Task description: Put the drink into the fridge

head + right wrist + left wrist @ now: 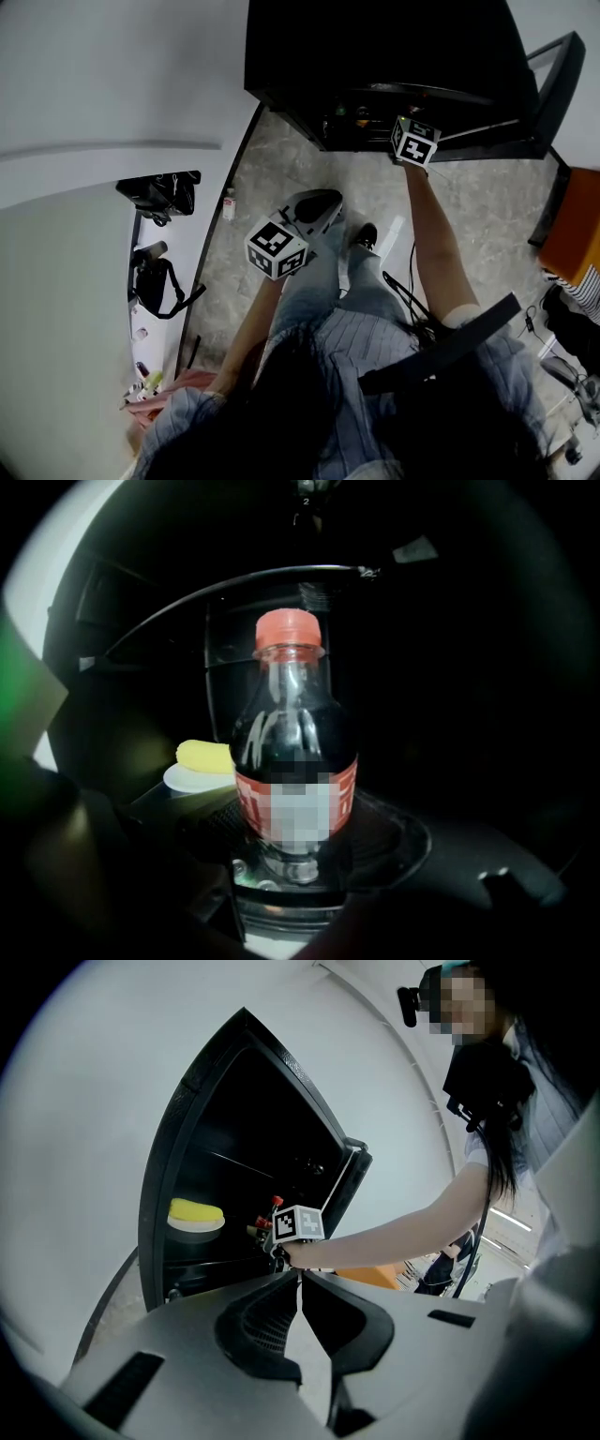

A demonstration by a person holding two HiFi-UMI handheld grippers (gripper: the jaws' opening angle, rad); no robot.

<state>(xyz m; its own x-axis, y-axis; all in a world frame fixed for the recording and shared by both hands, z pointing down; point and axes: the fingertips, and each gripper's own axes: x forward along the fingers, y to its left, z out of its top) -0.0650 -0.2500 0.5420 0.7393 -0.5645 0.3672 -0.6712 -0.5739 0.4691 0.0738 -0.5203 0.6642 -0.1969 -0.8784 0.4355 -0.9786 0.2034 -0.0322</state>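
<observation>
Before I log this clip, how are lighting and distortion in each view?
Head view: fisheye bends the walls, fridge interior nearly black. Left gripper view: bright, evenly lit. Right gripper view: underexposed, vignetted, green flare at left; only the bottle and yellow item read.

left gripper point(299, 1276) fingers together | fridge point(234, 1147) open; yellow item point(195, 1209) on plate point(195, 1228)

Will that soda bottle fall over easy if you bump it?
Probably tippy: the bottle is tall with a narrow base. It looks mostly full of dark drink, so likely heavy for its size. Its smooth round sides might slip or roll if laid down.
</observation>
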